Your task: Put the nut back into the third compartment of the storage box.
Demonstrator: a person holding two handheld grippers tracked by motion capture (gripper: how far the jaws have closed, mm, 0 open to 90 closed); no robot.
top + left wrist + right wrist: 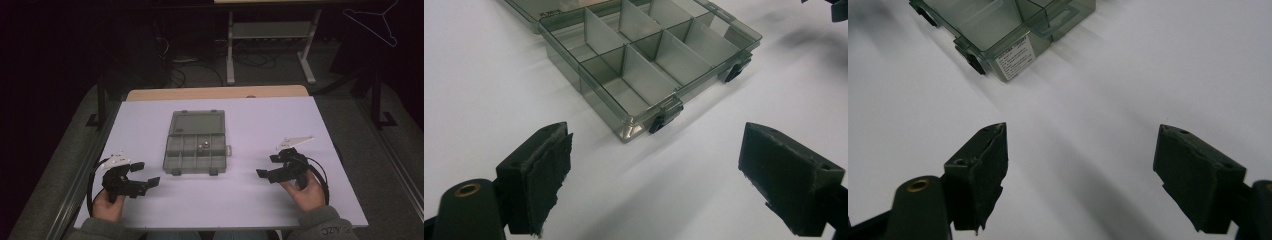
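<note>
The smoky transparent plastic compartment box (196,149) lies lid-open mid-surface, reachable from both sides. The left tool (142,173) at eight o'clock and right tool (266,165) at four o'clock gape wide, empty, seemingly ready to approach.

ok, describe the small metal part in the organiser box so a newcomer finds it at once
On the white table, midway between the two grippers, lies an open smoky-grey transparent plastic organiser box, lid folded back. The small shiny metal part sits in a far-row compartment next to the lid, the sole compartment with contents.

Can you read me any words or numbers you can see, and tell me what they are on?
White sticker on the side of the plastic box: print too small to read.
Box lid: a tiny mark, too blurred to read.
Sleeve cuff: pale letters, too blurred to read.
</note>
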